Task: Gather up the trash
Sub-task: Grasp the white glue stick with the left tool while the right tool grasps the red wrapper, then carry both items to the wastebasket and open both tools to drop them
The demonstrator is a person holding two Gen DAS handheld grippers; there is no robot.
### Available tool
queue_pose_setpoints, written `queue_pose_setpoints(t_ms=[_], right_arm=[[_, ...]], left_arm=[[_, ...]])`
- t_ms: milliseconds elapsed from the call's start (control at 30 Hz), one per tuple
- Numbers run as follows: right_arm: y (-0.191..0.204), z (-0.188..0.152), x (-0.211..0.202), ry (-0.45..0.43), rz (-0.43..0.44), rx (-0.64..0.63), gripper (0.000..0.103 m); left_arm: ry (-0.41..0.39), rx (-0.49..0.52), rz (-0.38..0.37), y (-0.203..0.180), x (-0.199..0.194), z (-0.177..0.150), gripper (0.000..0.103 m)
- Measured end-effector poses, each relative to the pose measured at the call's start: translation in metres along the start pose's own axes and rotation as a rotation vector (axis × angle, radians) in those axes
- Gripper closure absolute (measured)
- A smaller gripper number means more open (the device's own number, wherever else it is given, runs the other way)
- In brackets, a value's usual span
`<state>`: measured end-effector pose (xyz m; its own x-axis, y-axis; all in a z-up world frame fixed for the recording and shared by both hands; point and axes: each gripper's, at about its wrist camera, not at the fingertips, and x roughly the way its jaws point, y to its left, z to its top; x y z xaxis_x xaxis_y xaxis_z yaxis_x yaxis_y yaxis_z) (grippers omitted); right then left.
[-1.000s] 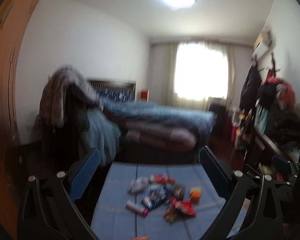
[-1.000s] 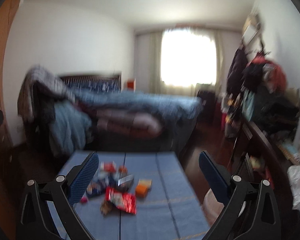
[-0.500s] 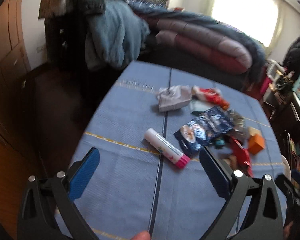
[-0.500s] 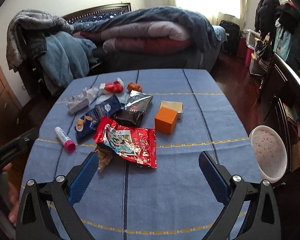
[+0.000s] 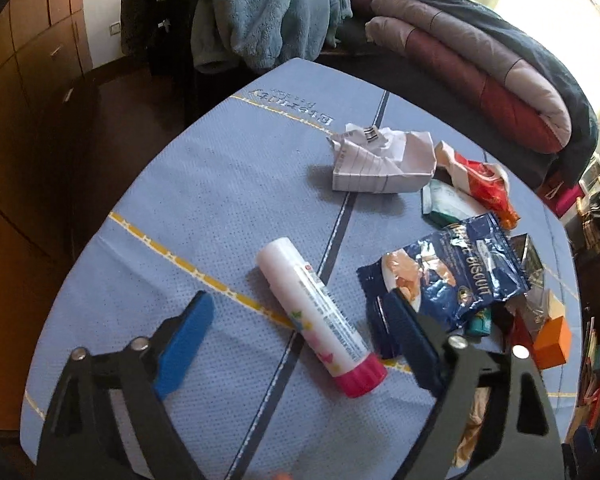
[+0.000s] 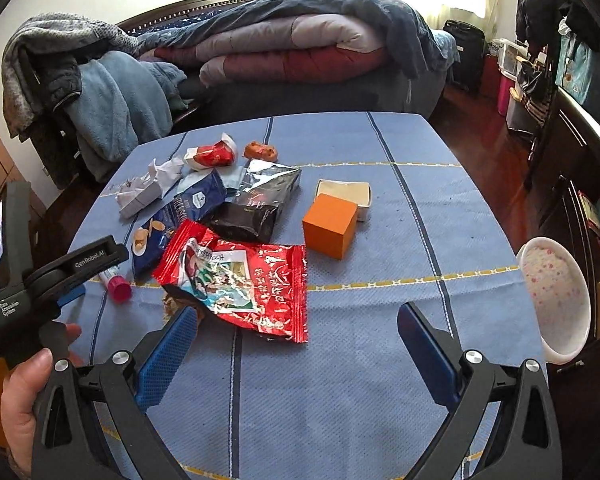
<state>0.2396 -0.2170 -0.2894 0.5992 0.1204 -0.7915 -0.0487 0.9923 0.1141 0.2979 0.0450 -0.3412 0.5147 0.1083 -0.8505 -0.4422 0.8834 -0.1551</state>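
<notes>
- Surface: a table under a blue woven cloth (image 6: 340, 360) with dark stripes and thin yellow dotted lines; lettering is seen along the far edge in the left wrist view.
- Trash is gathered on the cloth's left half — a red snack wrapper (image 6: 240, 284) nearest the right wrist camera, a blue biscuit bag (image 5: 452, 276), a black-and-silver foil pouch (image 6: 256, 204), crumpled white paper (image 5: 380, 160) and a small red-and-white wrapper (image 6: 210, 156).
- An orange box (image 6: 330, 230) is set just in front of an open white box (image 6: 344, 196), right of the pile.
- A white glue stick (image 5: 316, 316) with a pink cap lies across a dark stripe, between the spread fingers of the left gripper (image 5: 300, 340); no contact is seen.
- The right gripper (image 6: 296, 356) is held wide apart over bare cloth, nothing between its fingers; its left fingertip sits beside the red wrapper's corner.
- A white speckled bin (image 6: 556, 300) is seen off the table's right edge.
- Room: a bed (image 6: 300, 52) piled with folded quilts beyond the table — a blue fleece garment (image 6: 112, 112) is draped at left, a bright window behind.
</notes>
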Motion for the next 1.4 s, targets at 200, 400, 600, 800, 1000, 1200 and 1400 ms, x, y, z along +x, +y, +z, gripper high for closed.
queue_pose_setpoints(t_ms=[200, 400, 600, 800, 1000, 1200, 1400], right_arm=[[-0.001, 0.001, 0.008, 0.014, 0.008, 0.003, 0.004], [0.013, 0.002, 0.016, 0.004, 0.036, -0.024, 0.004], [0.038, 0.003, 0.018, -0.008, 0.079, -0.091, 0.004], [0.057, 0.013, 0.032, -0.040, 0.041, -0.139, 0.030], [0.039, 0.014, 0.049, 0.042, 0.123, -0.052, 0.098], [0.025, 0.010, 0.020, -0.038, 0.141, -0.025, 0.099], [0.003, 0.010, -0.011, -0.087, 0.168, 0.009, 0.099]], left_arm=[[-0.030, 0.004, 0.024, 0.002, -0.002, 0.000, 0.063], [-0.027, -0.014, -0.044, 0.011, -0.003, 0.001, 0.078], [-0.060, -0.045, -0.068, 0.031, -0.015, 0.002, 0.079], [-0.084, -0.065, -0.066, 0.047, -0.026, 0.009, 0.079], [-0.099, -0.062, -0.086, 0.053, -0.035, 0.013, 0.079], [-0.121, -0.024, -0.122, 0.043, -0.048, 0.012, 0.079], [-0.151, 0.043, -0.169, 0.018, -0.071, 0.004, 0.079]])
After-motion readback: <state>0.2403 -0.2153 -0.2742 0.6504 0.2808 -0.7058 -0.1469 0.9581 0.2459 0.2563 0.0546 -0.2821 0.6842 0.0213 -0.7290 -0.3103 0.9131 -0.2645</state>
